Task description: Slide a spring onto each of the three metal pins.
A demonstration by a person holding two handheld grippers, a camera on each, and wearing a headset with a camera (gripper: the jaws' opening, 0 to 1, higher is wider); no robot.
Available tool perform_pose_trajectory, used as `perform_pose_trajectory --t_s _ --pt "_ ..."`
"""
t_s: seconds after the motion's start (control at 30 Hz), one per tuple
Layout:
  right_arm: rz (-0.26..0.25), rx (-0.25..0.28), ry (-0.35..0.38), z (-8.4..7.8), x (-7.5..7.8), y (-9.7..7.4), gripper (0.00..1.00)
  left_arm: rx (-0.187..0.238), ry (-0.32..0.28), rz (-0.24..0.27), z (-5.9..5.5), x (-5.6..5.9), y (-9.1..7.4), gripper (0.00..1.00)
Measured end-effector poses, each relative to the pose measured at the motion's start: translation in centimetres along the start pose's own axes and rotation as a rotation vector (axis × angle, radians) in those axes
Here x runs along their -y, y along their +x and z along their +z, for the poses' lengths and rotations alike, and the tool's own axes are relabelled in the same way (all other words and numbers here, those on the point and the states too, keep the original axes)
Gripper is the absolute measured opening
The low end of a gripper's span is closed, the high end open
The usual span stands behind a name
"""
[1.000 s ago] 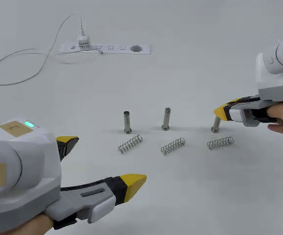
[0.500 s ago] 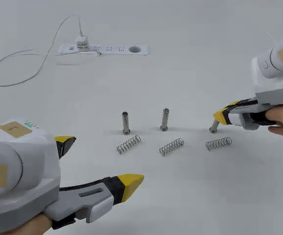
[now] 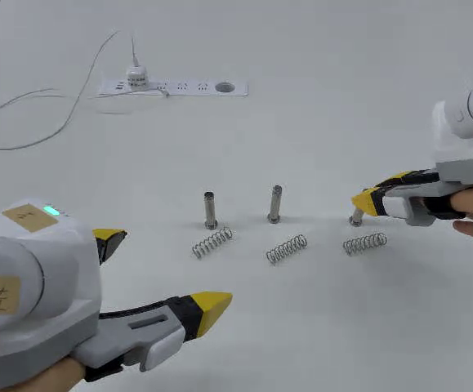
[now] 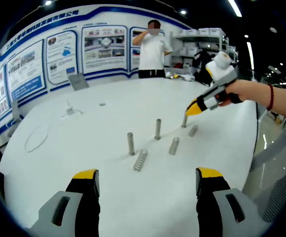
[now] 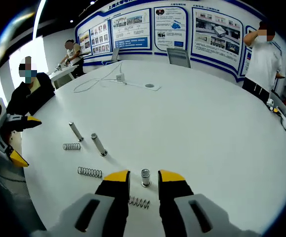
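Note:
Three metal pins stand upright in a row on the white table: left pin [image 3: 210,210], middle pin [image 3: 275,203], right pin [image 3: 356,217]. A loose spring lies flat in front of each: left spring [image 3: 212,242], middle spring [image 3: 287,249], right spring [image 3: 364,243]. My right gripper [image 3: 365,202] reaches in from the right. In the right gripper view its jaws stand narrowly open on either side of the right pin [image 5: 145,177], with small gaps showing, and the right spring [image 5: 139,202] lies just below. My left gripper [image 3: 161,273] is wide open at the near left, well short of the pins and holding nothing.
A white power strip [image 3: 175,85] with a plugged-in charger and a looping cable [image 3: 24,118] lies at the far side of the table. People stand beyond the table [image 4: 151,47]. The table edge [image 4: 255,143] runs close behind the right pin.
My right gripper has sunk a little lower around the right pin. The left gripper, pins and springs have stayed where they were; the head camera has shifted slightly.

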State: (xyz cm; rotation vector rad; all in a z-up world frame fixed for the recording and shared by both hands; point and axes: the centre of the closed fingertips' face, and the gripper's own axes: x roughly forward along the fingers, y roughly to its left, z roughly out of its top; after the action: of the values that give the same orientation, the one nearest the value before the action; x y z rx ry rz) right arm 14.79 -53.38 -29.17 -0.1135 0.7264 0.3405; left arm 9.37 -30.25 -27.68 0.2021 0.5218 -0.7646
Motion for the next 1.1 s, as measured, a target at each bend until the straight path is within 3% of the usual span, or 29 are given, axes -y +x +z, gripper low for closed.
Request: perform_pose_trajectory --t_s 0.23,0.5,0.7,1.0,1.1 --pt "-0.002 0.056 0.01 0.7 0.0 -1.4 0.31 -0.007 0.017 -0.01 0.2 -0.3 0.7 0.75" --pt "0.026 0.124 0.031 1.5 -1.0 -2.6 0.37 -0.039 0.068 -0.039 0.1 -0.8 2.4 0.61" --pt "0.029 0.149 0.025 1.5 -1.3 -3.2 0.38 -0.07 0.107 -0.08 -0.3 -1.0 4.1 0.49" --pt "0.051 0.168 0.042 0.5 -2.2 -3.9 0.4 -0.132 0.155 -0.094 -1.5 -1.6 6.5 0.38" --pt "0.054 0.168 0.047 0.1 -2.5 -4.0 0.41 -0.139 0.125 -0.092 -1.8 -1.9 7.2 0.36"
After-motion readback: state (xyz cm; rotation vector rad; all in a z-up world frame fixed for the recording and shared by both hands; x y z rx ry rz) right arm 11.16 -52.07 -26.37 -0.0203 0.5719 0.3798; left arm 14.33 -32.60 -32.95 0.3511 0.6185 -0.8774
